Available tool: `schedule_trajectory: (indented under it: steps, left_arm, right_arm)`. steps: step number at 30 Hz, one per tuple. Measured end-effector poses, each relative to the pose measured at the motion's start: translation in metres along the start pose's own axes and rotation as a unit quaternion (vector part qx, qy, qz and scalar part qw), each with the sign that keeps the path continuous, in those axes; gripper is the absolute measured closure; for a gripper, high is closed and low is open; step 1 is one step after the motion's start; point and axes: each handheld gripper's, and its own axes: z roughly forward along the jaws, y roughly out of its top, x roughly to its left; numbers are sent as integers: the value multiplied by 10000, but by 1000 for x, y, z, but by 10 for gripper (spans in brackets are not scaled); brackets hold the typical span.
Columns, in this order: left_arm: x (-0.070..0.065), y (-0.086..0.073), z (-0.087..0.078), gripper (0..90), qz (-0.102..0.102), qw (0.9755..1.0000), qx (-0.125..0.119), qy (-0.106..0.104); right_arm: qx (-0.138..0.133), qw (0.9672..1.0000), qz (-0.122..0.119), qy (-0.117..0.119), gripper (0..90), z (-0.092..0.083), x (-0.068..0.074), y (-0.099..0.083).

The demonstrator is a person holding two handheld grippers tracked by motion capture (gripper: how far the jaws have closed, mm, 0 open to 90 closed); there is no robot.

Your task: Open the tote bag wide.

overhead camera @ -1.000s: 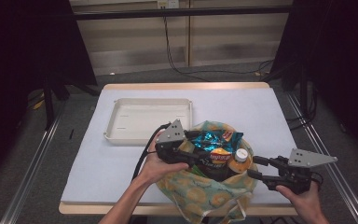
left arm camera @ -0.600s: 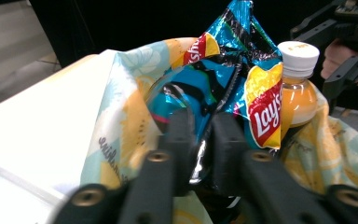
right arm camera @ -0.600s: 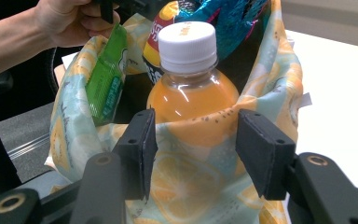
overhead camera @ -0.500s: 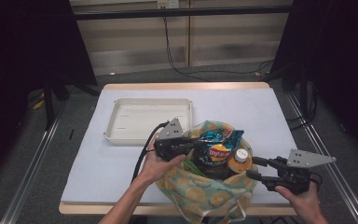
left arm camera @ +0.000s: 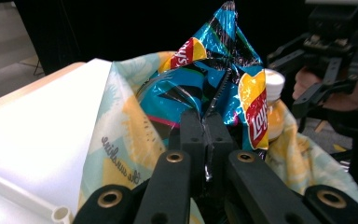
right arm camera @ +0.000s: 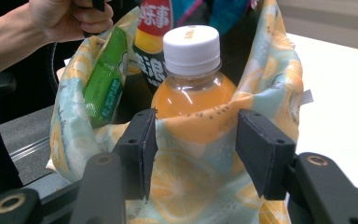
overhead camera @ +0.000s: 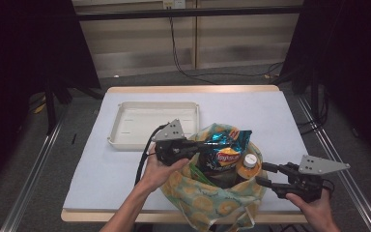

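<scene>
left gripper view: the left hand-held gripper (left arm camera: 205, 135) has just snapped closed on the chip bag (left arm camera: 205, 84) in the tote (left arm camera: 121, 140). now it can lift out. the right hand-held gripper (right arm camera: 196, 140) sits open around the tote's edge.

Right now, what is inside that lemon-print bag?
A blue crisp packet, an orange drink bottle and a green packet show; the bag hides anything deeper.
</scene>
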Motion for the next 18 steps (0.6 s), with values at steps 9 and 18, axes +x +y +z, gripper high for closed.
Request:
schedule_trajectory:
  steps: [9, 18]
  left_arm:
    - [-3, 13, -12, 892, -30, 9996, -265, -47]
    - [-5, 33, -25, 891, 15, 9989, -446, -128]
  right_arm:
    - [-15, 10000, 8, -12, 475, 0, 0, 0]
    - [-30, 9999, -8, -101, 457, -2, -1, 1]
